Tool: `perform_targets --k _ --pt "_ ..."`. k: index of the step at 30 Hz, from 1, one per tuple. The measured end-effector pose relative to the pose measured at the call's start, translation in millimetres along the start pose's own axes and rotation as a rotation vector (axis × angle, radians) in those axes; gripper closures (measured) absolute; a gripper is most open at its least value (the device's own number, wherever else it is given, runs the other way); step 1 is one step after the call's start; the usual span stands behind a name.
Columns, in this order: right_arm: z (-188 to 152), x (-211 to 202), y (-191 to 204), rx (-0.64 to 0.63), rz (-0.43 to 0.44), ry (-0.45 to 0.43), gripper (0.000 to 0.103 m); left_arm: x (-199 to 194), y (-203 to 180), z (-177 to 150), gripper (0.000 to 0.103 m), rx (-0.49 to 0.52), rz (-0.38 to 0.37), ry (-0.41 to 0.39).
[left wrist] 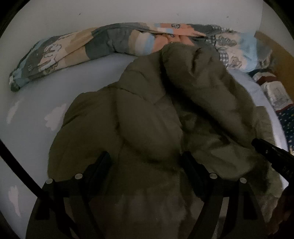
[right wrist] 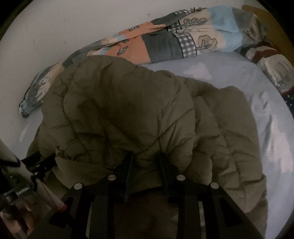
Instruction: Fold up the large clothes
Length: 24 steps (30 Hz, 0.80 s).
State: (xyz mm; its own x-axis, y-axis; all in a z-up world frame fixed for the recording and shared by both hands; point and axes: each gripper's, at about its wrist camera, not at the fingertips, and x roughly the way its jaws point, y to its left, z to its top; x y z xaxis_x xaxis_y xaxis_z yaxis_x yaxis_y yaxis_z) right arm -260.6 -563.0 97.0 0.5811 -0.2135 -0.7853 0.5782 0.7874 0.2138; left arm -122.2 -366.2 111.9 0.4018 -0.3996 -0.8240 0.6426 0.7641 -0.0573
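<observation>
1. Left gripper [left wrist: 147, 158] has its fingers spread wide, one on each side of a puffy fold of the jacket [left wrist: 156, 114]; the fabric bulges between them, but they are not pinched on it.
2. Right gripper [right wrist: 145, 158] has its fingers drawn close together and clamped on the jacket's [right wrist: 128, 110] near edge, with quilted fabric bunched in the narrow gap.
3. Olive and quilted, the jacket lies heaped on the bed sheet [right wrist: 229, 77], which is pale blue with white cloud shapes.
4. Behind the jacket, a patchwork quilt [left wrist: 77, 47] is rolled along the white wall [left wrist: 128, 12]; the jacket's far end overlaps it.
5. A dark patterned cloth [right wrist: 272, 60] sits at the right end of the bed.
6. From the right wrist view, the other gripper's body shows at lower left, beside the jacket.
</observation>
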Motion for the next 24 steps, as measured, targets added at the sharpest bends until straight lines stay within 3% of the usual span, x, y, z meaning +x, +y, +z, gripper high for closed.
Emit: perform_targets --k 5,7,9,14,17,20,24 --pt "-6 -51 -1 0.053 0.04 -0.032 0.071 -51 5 -22 0.024 -0.037 -0.019 -0.025" --pt "-16 -76 -2 0.081 0.058 -0.056 0.065 -67 7 -34 0.024 -0.042 -0.024 -0.029" --pt "-33 -100 -4 0.119 0.062 -0.072 0.059 -82 9 -46 0.024 -0.047 -0.015 -0.029" --pt "-77 -129 -5 0.22 0.091 -0.06 0.058 -102 5 -77 0.024 -0.049 0.013 -0.019" --pt "-90 -126 0 0.22 0.096 -0.033 0.058 -90 6 -89 0.024 -0.053 0.043 -0.014" --pt "-91 -115 2 0.174 0.046 -0.017 0.058 -66 11 -98 0.024 -0.057 0.071 0.023" --pt "-98 -83 -2 0.183 0.015 0.081 0.058 -27 18 -105 0.024 -0.099 0.085 0.137"
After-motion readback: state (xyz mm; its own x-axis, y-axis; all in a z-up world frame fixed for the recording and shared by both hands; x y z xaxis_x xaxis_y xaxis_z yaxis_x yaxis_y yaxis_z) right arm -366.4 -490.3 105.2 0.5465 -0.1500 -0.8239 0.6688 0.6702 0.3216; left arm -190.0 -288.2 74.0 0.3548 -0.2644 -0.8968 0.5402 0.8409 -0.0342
